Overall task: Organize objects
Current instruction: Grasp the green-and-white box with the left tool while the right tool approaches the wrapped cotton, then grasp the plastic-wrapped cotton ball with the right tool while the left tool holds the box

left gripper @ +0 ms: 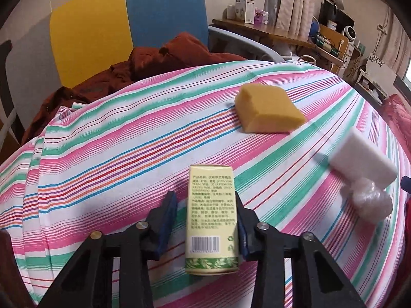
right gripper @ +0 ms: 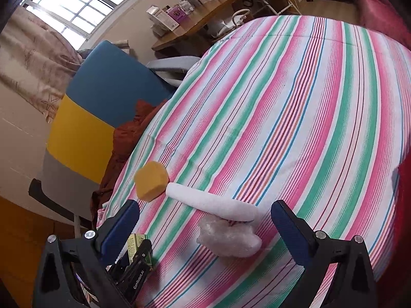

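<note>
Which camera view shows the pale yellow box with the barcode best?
The left wrist view: the pale yellow box lies between the left gripper fingers, its printed face and barcode fully visible. The right wrist view shows only a green-yellow corner, behind the gripper parts.

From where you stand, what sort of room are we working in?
Most likely a lived-in bedroom or dorm room: a surface under a striped sheet, a cluttered wooden desk by curtains, and a rust-red blanket against a padded panel.

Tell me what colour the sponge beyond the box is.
The sponge is mustard yellow, clearest in the left wrist view.
</note>
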Available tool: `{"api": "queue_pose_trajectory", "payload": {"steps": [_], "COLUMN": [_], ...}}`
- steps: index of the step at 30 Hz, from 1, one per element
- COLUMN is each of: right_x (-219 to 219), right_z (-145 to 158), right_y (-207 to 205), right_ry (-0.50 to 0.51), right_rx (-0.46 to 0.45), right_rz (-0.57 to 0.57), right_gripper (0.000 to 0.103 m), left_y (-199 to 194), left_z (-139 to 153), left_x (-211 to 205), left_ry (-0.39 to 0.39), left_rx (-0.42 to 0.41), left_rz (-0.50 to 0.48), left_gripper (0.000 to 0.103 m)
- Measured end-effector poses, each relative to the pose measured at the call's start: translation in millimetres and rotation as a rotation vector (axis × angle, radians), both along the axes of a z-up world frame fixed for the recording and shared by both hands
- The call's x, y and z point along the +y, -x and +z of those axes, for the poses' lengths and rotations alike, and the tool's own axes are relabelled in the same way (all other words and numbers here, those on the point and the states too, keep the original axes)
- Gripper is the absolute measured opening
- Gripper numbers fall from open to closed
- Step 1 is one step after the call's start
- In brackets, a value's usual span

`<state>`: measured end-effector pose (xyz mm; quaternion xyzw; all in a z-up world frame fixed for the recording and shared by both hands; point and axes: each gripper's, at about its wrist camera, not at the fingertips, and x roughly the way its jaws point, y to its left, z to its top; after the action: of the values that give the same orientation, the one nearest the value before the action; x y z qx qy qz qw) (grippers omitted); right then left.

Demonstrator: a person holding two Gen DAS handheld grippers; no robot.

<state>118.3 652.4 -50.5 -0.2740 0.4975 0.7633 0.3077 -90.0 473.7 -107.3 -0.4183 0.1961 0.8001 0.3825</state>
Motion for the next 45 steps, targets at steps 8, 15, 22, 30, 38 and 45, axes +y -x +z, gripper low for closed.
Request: {"api": "queue_pose_trajectory", "payload": {"steps": [8, 15, 22, 30, 38, 45], "right_x": [-2, -39, -51, -49, -81, -87], "right_z": [-25, -44, -34, -28, -13, -22], "right_y": [16, 60, 66, 70, 99, 140], "right_ry": [0.091, 0.326, 0.221, 0.092, -0.194, -0.405], "right_rx": [-0.069, 0.117, 0.073, -0.031, -0.185, -0.343], "right_rz": [0.062, 0.422, 0.445, 0.405, 0.526, 0.561], "right_gripper": [0.103, 0.103, 0.103, 0.103, 0.103, 0.1], "left_y": [-21, -57, -79, -84, -84, -81], "left_z": [6, 8, 6, 4, 2, 1], "left_x": [-30, -81, -119, -122, -126, -129], "left_ry": [0.025, -0.005, -0.042, -0.062, -0.083, -0.106], "left_rx": [-0.007, -0.005, 0.013, 0.039, 0.038, 0.018], "left_rz": [0.028, 0.058, 0.076, 0.067, 0.066, 0.065], "left_gripper": [0.03, 0.03, 0.03, 0.03, 0.03, 0.03]}}
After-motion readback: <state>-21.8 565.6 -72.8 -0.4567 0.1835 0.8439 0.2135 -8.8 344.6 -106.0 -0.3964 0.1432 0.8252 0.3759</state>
